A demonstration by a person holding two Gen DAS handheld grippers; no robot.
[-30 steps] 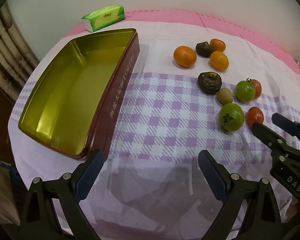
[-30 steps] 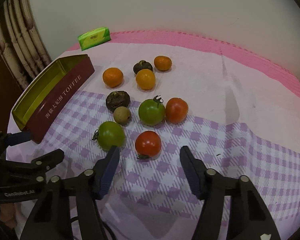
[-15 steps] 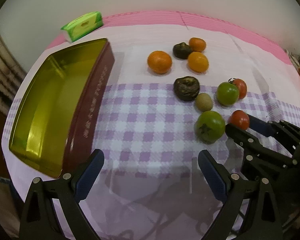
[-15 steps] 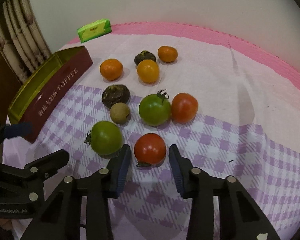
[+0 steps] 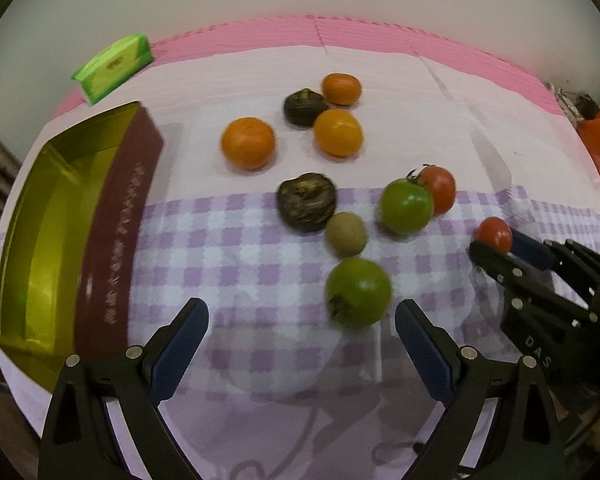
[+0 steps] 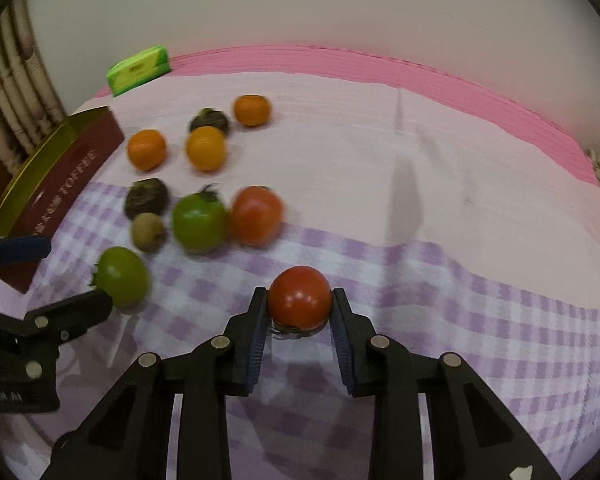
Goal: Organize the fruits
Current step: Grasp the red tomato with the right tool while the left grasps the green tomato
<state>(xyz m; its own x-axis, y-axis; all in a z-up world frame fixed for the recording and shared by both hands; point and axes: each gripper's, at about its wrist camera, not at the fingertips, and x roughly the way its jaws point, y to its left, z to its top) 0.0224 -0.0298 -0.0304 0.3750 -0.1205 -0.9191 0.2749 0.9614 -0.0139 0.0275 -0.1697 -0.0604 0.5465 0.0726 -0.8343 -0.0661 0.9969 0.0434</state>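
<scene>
Pink-and-lilac checked cloth covers the worktop [image 6: 420, 184], with a plain pale wall behind it. My right claw [image 6: 300, 308] is clenched on a red tomato [image 6: 299, 297], both pads pressed against its sides, near the front of the cloth and apart from the other fruit. From my left camera that same tomato [image 5: 493, 233] shows at the tip of the right claw [image 5: 496, 246], whose black body carries the letters "DAS".

My left claw [image 5: 300, 332] hangs released, its blue pads wide apart, with a green tomato [image 5: 358, 293] lying just ahead between them, untouched. Beyond it sit a small brown fruit [image 5: 346, 234], a dark wrinkled fruit [image 5: 307, 201], and a second green tomato [image 5: 407, 207] touching another red one [image 5: 440, 189]. Further back are three oranges [image 5: 248, 143] and another dark fruit [image 5: 304, 107].

On the left stands an open tin [image 6: 60, 168], gold inside, its dark red wall reading "TOFFEE" after some characters I cannot make out. A green packet [image 6: 138, 70] lies at the far edge; its label is too small to read.
</scene>
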